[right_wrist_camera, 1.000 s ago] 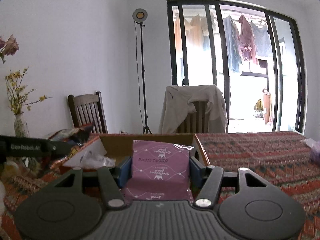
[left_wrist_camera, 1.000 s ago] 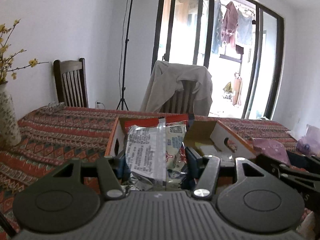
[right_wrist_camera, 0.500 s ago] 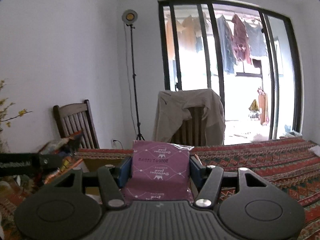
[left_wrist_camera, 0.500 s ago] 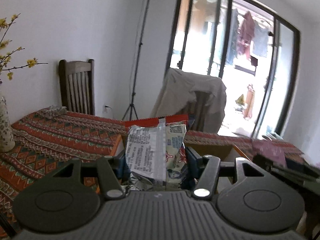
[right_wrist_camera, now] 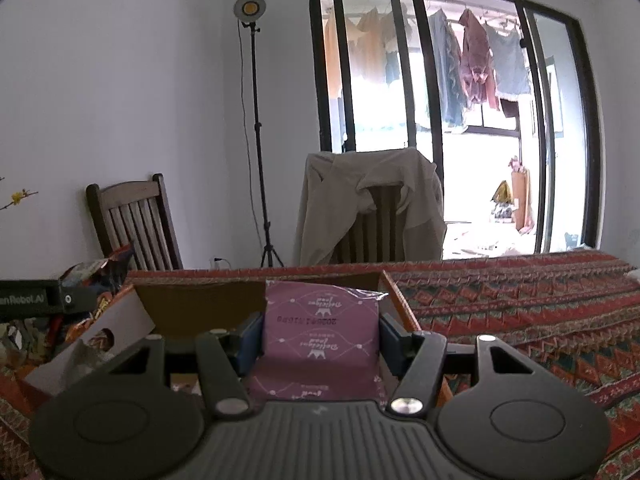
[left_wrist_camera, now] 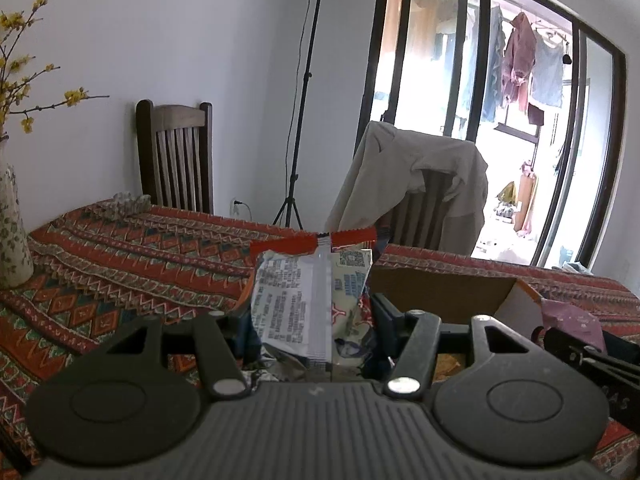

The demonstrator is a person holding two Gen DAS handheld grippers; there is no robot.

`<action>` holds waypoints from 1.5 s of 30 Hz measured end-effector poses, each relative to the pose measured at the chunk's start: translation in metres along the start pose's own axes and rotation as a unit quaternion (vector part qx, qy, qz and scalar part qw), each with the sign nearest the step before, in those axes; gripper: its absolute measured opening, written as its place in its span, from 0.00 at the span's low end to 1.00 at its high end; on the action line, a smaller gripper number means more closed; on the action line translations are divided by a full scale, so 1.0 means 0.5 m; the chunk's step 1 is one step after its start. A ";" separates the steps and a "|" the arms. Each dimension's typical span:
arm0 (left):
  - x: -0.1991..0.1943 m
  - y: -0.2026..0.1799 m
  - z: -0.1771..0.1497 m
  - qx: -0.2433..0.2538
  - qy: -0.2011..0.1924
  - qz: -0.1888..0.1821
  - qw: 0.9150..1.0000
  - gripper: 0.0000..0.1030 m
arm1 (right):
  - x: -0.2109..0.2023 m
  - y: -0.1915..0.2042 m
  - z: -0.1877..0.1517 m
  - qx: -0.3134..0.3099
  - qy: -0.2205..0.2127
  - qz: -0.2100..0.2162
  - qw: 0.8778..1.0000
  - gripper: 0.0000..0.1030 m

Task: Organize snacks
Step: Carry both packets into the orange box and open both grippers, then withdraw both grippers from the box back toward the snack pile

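Both claws are each pinching a packet upright by its sides, left claw (left_wrist_camera: 310, 320) gripping the silver snack bag (left_wrist_camera: 308, 300), right claw (right_wrist_camera: 320, 340) gripping the purple packet (right_wrist_camera: 320, 332), probably so they're dropping neatly into the cardboard box (right_wrist_camera: 192, 308) just beyond on the worktop (right_wrist_camera: 540, 312).

Light: daylight thru glass doors (right_wrist_camera: 452, 120), blown out white.
Room: dimmer, walls greyish.
Edges: fisheye bend, dark corners.
Focus: fairly sharp.
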State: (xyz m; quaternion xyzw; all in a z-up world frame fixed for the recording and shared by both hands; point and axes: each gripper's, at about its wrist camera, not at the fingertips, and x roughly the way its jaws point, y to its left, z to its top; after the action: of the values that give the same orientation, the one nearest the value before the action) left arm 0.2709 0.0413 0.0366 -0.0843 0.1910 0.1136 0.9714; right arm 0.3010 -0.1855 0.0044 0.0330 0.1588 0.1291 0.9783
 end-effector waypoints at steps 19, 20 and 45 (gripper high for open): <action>-0.039 0.005 -0.009 -0.019 -0.049 -0.008 0.999 1.00 | -0.017 -0.007 -0.013 0.011 -0.010 0.009 1.000 1.00; -0.040 0.005 -0.008 -0.019 -0.049 -0.008 0.999 1.00 | -0.017 -0.007 -0.012 0.010 -0.011 0.009 1.000 1.00; -0.209 0.024 0.018 0.006 -0.052 -0.033 0.998 1.00 | -0.151 0.013 0.043 -0.006 -0.001 0.010 1.000 1.00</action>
State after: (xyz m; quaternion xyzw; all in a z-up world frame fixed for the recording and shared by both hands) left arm 0.1767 0.0351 0.0843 -0.0792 0.1378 0.0845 0.9837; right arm 0.2371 -0.1996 0.0480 0.0292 0.1565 0.1395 0.9773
